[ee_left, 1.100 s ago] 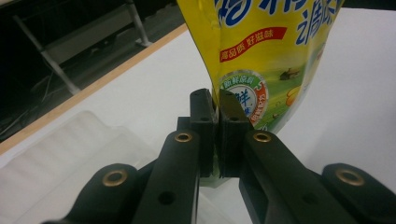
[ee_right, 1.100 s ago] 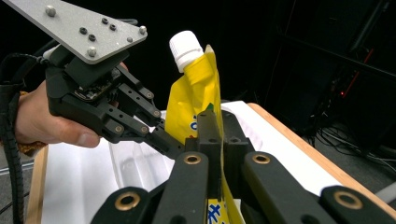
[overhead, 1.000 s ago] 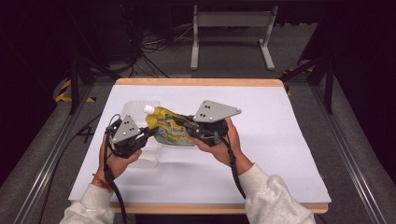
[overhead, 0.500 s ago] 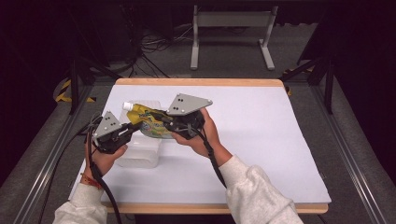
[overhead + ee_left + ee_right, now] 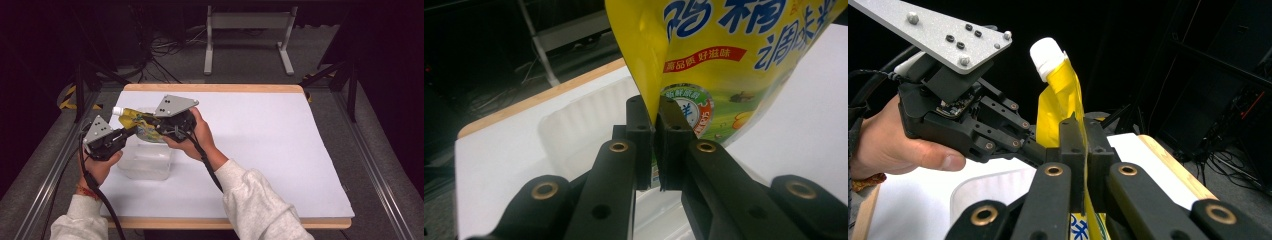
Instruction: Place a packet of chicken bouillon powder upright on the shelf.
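Note:
A yellow spouted pouch (image 5: pixel 136 121) with a white cap (image 5: pixel 117 110) hangs in the air over a clear plastic container (image 5: pixel 145 162) at the table's left side. My left gripper (image 5: pixel 129 132) is shut on one edge of the pouch, and my right gripper (image 5: pixel 153 127) is shut on it from the other side. In the left gripper view the jaws (image 5: pixel 655 127) pinch the pouch (image 5: pixel 724 50) at its seam, with the container (image 5: pixel 579 120) behind. In the right gripper view my right gripper (image 5: pixel 1083 135) clamps the pouch (image 5: pixel 1060 100) edge-on. Its cap (image 5: pixel 1047 52) points up, beside the left gripper (image 5: pixel 1030 145).
The table (image 5: pixel 280 150) has a white cover and a wooden rim. Beyond its far edge stand a grey metal frame (image 5: pixel 247 30) and loose cables (image 5: pixel 165 47) on the floor. Black rails run along both sides.
Both grippers have carried the pouch leftward across the table, from near the middle to above the clear container. Both stay shut on it.

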The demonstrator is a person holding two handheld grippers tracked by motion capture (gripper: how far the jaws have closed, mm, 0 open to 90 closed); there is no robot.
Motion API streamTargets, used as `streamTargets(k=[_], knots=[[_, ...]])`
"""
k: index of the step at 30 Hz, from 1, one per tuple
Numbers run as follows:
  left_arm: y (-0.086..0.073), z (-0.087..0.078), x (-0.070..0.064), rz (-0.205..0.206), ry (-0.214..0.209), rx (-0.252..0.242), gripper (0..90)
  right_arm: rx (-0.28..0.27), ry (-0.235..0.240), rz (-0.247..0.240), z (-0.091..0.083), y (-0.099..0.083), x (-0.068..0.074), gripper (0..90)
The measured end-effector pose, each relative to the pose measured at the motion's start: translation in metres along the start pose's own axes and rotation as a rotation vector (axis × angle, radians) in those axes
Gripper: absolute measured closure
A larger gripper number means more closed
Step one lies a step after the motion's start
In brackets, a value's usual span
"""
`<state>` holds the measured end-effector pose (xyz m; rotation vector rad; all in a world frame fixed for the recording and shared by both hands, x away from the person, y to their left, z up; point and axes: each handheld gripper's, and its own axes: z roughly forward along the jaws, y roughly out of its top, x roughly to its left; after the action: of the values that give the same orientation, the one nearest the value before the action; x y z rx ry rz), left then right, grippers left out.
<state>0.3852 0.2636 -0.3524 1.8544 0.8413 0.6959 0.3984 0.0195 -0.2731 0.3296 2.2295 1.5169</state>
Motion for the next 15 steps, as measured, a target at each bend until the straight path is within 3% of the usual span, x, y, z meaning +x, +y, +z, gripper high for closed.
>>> streamTargets(k=[6, 15], knots=[[-0.007, -0.004, 0.011, -0.029, 0.021, 0.003, 86.0, 0.003, 0.011, 0.011, 0.018, 0.002, 0.001, 89.9], [-0.014, 0.002, 0.016, -0.052, 0.032, 0.029, 86.9, 0.015, 0.021, 0.046, 0.032, -0.005, -0.004, 89.8]])
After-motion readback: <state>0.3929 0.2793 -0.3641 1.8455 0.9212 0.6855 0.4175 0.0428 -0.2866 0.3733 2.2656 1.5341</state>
